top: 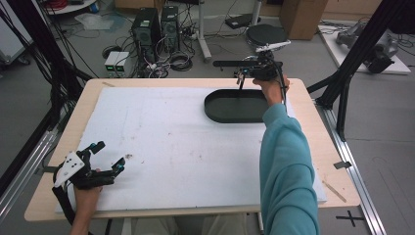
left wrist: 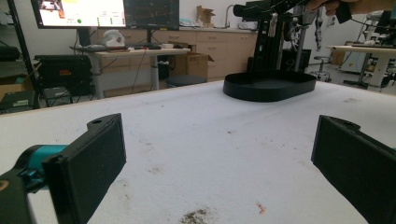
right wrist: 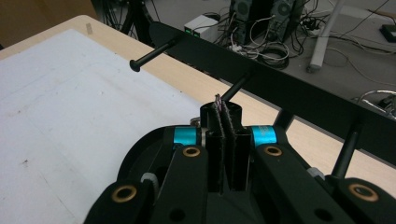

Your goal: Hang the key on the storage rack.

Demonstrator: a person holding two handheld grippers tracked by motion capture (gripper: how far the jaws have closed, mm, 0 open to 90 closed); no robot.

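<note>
My right gripper (top: 240,73) is held high at the far side of the table, over the back rim of a black oval tray (top: 210,110). Its jaws (right wrist: 223,109) are pressed together, and a thin purplish strip (right wrist: 218,99) pokes out between the pads; what it is cannot be made out. Just beyond the jaws a black rack (right wrist: 289,93) with several pegs crosses the right gripper view. My left gripper (top: 110,155) rests low near the front left corner of the white foam board (top: 161,142), jaws wide apart (left wrist: 217,154) with nothing between them.
The tray (left wrist: 261,93) sits at the board's far right, with the rack's stand (left wrist: 273,42) behind it. Small dirt specks (left wrist: 196,215) mark the board. Beyond the table edge are computer towers (top: 154,27), cables, a stool and black frame posts (top: 342,93).
</note>
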